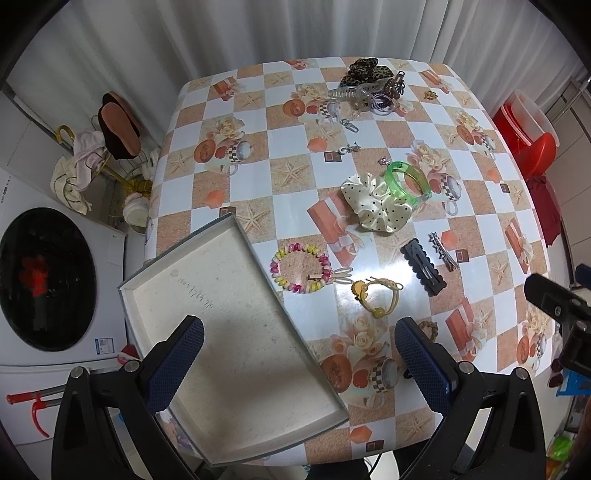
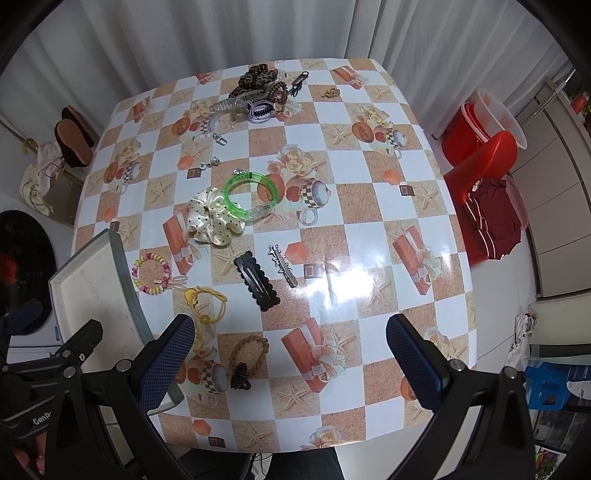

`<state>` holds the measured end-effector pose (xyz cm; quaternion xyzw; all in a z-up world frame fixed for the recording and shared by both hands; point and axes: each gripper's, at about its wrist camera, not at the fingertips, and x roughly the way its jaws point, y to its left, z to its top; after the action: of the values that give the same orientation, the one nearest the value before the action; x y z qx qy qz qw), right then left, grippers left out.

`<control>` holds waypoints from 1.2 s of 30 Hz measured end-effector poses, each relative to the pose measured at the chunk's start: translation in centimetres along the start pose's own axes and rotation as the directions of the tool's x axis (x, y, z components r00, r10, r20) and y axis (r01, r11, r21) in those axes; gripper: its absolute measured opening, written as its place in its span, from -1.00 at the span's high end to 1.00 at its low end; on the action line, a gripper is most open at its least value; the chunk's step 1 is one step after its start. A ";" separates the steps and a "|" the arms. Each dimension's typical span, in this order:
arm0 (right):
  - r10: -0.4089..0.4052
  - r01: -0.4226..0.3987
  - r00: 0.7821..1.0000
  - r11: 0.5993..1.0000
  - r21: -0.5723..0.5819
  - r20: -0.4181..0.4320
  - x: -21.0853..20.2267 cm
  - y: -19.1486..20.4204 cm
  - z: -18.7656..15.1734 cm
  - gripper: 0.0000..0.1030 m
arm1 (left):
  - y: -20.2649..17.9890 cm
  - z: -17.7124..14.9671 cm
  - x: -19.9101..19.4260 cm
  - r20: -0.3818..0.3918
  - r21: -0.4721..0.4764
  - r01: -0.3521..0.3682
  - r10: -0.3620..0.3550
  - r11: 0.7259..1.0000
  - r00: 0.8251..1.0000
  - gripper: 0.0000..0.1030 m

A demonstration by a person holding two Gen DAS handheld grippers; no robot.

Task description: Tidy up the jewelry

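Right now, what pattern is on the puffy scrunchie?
Cream with small black dots; the scrunchie shows best in the left wrist view.

Off to my left there's a white washing machine with a round dark door (image 1: 46, 278), and past it a gold wire rack (image 1: 110, 162) with brown slippers and pale cloths hung on it. On my right, a red plastic chair (image 2: 484, 155) has a dark red garment (image 2: 491, 221) draped over it, next to stacked red and clear buckets (image 2: 480, 118). White curtains (image 2: 258, 33) hang behind the desk.
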<state>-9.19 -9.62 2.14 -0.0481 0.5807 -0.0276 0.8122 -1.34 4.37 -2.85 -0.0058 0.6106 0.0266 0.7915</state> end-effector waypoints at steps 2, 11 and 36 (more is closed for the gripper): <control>0.006 -0.006 1.000 1.000 0.011 -0.010 -0.2 -0.5 -0.3 -1.00 | 0.3 0.1 0.0 -0.002 -0.004 0.010 -0.010 1.000 1.000 -1.00; 0.035 -0.029 0.997 0.996 0.080 -0.069 3.6 -3.6 -0.1 -1.00 | 2.1 0.5 2.3 -0.026 -0.048 0.072 -0.074 0.996 0.997 -1.00; 0.116 -0.131 0.979 0.988 -0.076 -0.169 16.1 -3.7 2.6 -0.40 | 2.9 4.4 10.1 -0.092 -0.122 0.186 -0.198 0.975 0.976 -0.77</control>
<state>-1.49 -14.76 -11.73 -0.0448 0.6483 0.0445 0.7588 5.34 7.80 -11.42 -0.1111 0.6450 -0.0161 0.7559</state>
